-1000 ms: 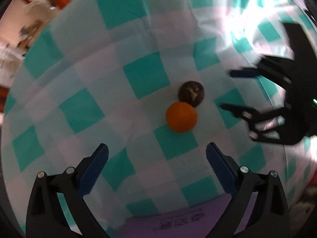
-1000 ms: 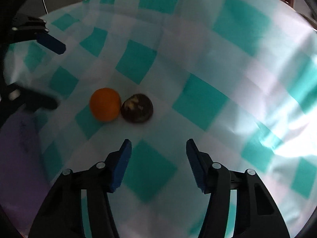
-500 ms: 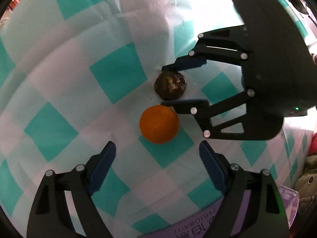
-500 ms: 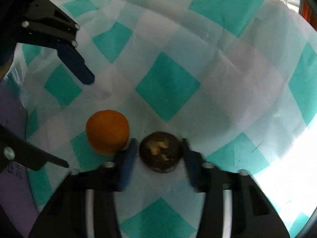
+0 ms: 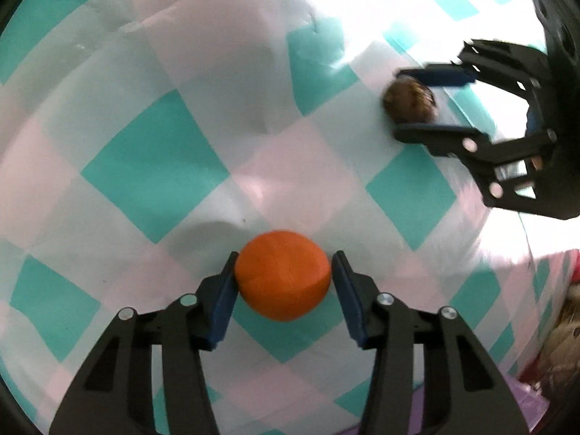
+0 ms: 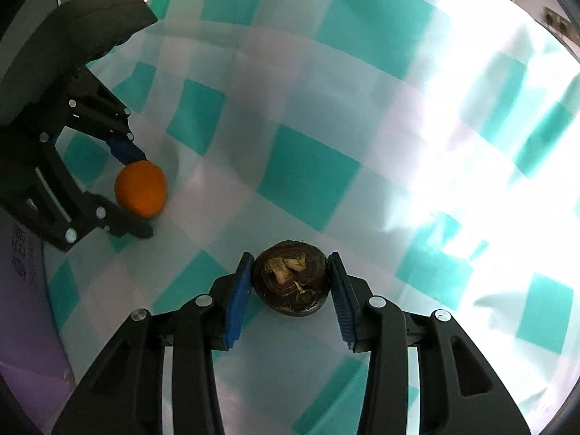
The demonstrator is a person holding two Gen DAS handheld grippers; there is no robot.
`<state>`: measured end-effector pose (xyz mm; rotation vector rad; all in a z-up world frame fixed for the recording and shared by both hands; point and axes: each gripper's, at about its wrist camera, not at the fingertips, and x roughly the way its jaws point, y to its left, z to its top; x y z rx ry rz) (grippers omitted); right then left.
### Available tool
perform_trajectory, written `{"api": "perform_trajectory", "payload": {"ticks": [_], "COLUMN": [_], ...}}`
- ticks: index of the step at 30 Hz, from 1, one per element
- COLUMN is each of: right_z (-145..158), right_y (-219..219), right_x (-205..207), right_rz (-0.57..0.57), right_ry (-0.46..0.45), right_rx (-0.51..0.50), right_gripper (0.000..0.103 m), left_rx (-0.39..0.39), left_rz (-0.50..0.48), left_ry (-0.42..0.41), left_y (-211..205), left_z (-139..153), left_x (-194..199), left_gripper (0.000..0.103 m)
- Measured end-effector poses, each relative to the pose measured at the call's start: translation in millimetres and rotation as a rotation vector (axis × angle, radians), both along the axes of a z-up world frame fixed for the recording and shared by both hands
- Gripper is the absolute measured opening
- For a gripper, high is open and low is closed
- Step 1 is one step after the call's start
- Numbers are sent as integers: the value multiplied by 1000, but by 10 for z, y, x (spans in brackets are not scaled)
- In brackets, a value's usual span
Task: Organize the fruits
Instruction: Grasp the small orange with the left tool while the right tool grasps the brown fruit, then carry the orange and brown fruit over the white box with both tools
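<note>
- The left gripper has its fingers pressed to both sides of the orange, which sits right between the blue pads near their tips.
- The right gripper likewise clamps the dark brown fruit, its pale dried stem end facing the camera, with a pad touching each flank.
- Whether either fruit is lifted off the checked tablecloth or resting on it cannot be told from these views.
- The two fruits are well apart: from the left wrist view the brown fruit lies far ahead and to the right of the left fingers; from the right wrist view the orange lies ahead and to the left of the right fingers.
- Ahead of both pairs of fingers the teal-and-white cloth spreads wide, with a few wrinkles and a strong glare patch ahead and to the right of the right fingers.
- The table edge shows to the right of the left fingers, where the cloth folds down; blurred clutter lies beyond it.
- A purple sheet with print lies at the cloth's rim to the left of the right fingers, behind the left gripper.
- No container can be made out in either view.
</note>
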<state>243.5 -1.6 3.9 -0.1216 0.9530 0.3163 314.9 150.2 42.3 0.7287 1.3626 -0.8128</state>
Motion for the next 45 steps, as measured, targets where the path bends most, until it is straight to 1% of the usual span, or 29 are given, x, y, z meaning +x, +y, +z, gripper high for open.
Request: {"api": "perform_trajectory", "payload": {"ticks": [2,3,7,8,9,11,13,15,18,21,23,24,26,27,28,29,30,33,36,38,40,45], "right_z": [26,50,153,170,181,182,221,283,419,514,624,682,772,815,855,910,942,1051,1212,1276,1313,1385], "right_y": [-52,8,-96,-141,-180,-388,-552,-666,-907,-1224,-1361,-1427,-1553,-1592,-1638,-1683,-1686,-1645,-1673,-1636,-1608,-1506], "right_x": [-30,-28,-175,-222,-266,-299,-475,-694,-1150,-1772,-2144,-2307,-2613,-2757,-2905,-3078,-3202,-3459,-3757,-3902,-4004,-4133], "right_rz": [-21,-27,-41,-51,-61,-99,-138,-163,-187,-196,-202,-206,-216,-219,-218,-210,-198,-161,-148,-137,-133,-139], "right_ry": [3,3,3,8,13,31,46,51,51,47,50,48,38,29,22,15,10,-12,-23,-30,-30,-33], "right_rx": [14,21,33,35,38,46,55,59,69,85,93,96,116,129,137,142,141,137,162,171,178,181], "right_gripper": [41,41,41,41,41,41,41,41,41,41,41,41,41,41,41,41,41,41,41,41,41,41], "left_rx": [3,10,100,102,86,47,16,-24,-83,-147,-164,-167,-186,-196,-200,-205,-212,-201,-192,-198,-197,-210], "left_rz": [1,11,12,13,22,43,59,100,177,310,376,410,485,521,545,563,581,587,595,608,609,627], "left_ry": [-20,-19,-55,-59,-64,-88,-128,-157,-192,-226,-259,-270,-302,-320,-333,-346,-366,-405,-430,-424,-437,-459], "left_y": [-3,6,-112,-169,-250,-556,-749,-918,-1066,-1237,-1337,-1475,-1617,-1629,-1706,-1696,-1694,-1679,-1630,-1595,-1567,-1360], "left_z": [21,32,88,143,226,411,595,761,942,1066,1127,1065,1001,1038,980,972,1027,1125,1205,1245,1286,1353], "left_x": [34,66,37,-4,-80,-145,-304,-522,-1039,-1854,-2389,-2763,-3464,-3713,-3982,-4076,-4291,-4690,-4934,-5047,-5161,-5300], "left_gripper": [46,46,45,45,45,45,45,45,45,45,45,45,45,45,45,45,45,45,45,45,45,45]}}
